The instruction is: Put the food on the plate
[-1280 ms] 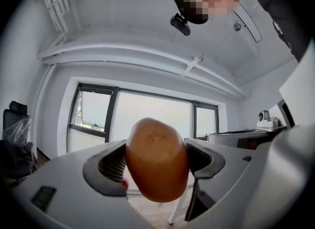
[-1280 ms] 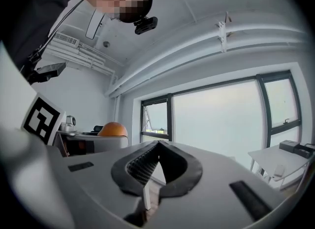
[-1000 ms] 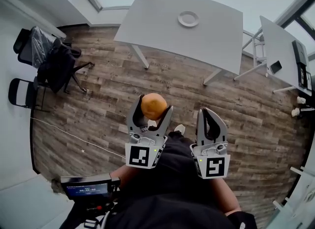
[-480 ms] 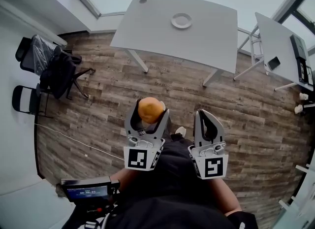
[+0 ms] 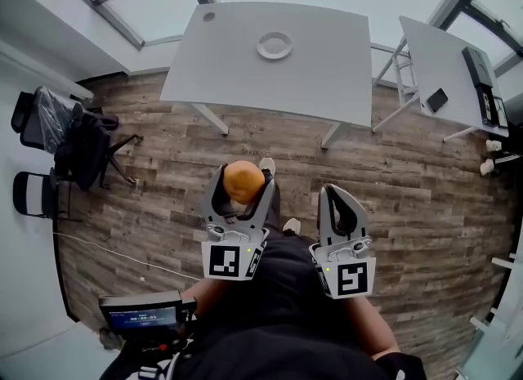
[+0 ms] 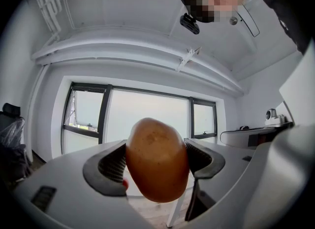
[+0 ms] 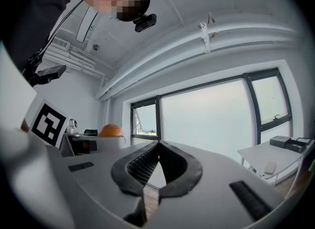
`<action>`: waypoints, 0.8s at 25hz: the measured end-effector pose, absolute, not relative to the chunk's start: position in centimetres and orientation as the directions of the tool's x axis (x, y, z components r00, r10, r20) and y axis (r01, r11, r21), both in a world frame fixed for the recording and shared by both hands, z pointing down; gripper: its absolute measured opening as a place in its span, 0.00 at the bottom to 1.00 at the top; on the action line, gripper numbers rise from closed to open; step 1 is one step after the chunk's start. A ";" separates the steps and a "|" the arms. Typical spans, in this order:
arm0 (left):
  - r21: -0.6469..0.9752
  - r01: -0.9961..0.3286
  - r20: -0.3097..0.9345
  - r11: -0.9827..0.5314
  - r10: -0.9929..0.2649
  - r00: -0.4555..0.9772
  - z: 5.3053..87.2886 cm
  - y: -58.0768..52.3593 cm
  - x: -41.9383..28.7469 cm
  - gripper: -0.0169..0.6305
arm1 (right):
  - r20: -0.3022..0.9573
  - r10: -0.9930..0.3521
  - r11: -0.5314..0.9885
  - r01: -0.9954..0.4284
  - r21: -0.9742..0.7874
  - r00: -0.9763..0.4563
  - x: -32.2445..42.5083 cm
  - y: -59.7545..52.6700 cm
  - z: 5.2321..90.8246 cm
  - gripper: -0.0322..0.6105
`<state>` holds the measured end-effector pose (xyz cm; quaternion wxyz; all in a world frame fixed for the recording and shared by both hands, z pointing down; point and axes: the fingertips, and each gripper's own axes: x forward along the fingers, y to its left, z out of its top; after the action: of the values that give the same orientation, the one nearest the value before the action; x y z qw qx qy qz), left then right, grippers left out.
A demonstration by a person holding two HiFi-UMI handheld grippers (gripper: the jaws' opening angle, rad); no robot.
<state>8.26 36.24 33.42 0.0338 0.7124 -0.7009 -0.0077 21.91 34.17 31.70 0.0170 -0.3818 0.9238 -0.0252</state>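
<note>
While the food [image 6: 157,160], a rounded brown-orange piece like a potato, sits clamped between both pads of my left tool [image 5: 243,176], I read the step in hand as the carry to the plate [image 5: 274,45]. Status: left tool grasping the food across its middle, the ends sticking out above and below the pads. Right tool [image 7: 158,147] clenched, tips together, nothing in it, held beside the left over the wooden floor [image 5: 425,198]. Plate: white, round, on the grey table [image 5: 335,76] well ahead of both tools, nearer its far side. It looks bare; I can make out no food in it. No other container in view. Notes for doing it well, my judgement: hold the grip unchanged and the tool level until over the table. Come in above the rim, not across it. Lower until the food touches the plate's middle, and only then release, because a rounded piece dropped from height would likely roll off. Right tool may steady the plate if it slides.
</note>
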 end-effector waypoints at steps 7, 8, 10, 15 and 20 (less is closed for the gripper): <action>0.077 -0.993 0.041 -0.090 -0.995 0.093 34.0 29.3 7.8 0.55 | 0.020 -0.741 0.670 -0.740 -0.057 -0.672 20.9 28.4 32.5 0.06; 0.074 -0.992 0.038 -0.100 -0.994 0.103 33.9 28.3 7.6 0.55 | 0.027 -0.745 0.664 -0.746 -0.055 -0.666 20.5 27.5 32.7 0.06; 0.062 -0.992 0.025 -0.111 -0.993 0.112 33.7 26.5 7.0 0.55 | 0.030 -0.761 0.647 -0.761 -0.040 -0.648 19.9 25.6 32.8 0.06; 0.036 -0.995 0.027 -0.098 -0.995 0.099 33.6 21.4 2.7 0.55 | -0.001 -0.775 0.631 -0.775 -0.023 -0.632 15.7 19.3 31.9 0.06; 0.055 -0.994 0.044 -0.094 -0.994 0.097 33.3 17.3 -0.8 0.55 | 0.019 -0.765 0.643 -0.765 -0.026 -0.644 11.9 14.9 31.3 0.06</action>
<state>-0.84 17.28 33.33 0.0353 0.7397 -0.6720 -0.0023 11.93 14.88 31.31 -0.0031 -0.4222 0.9064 -0.0160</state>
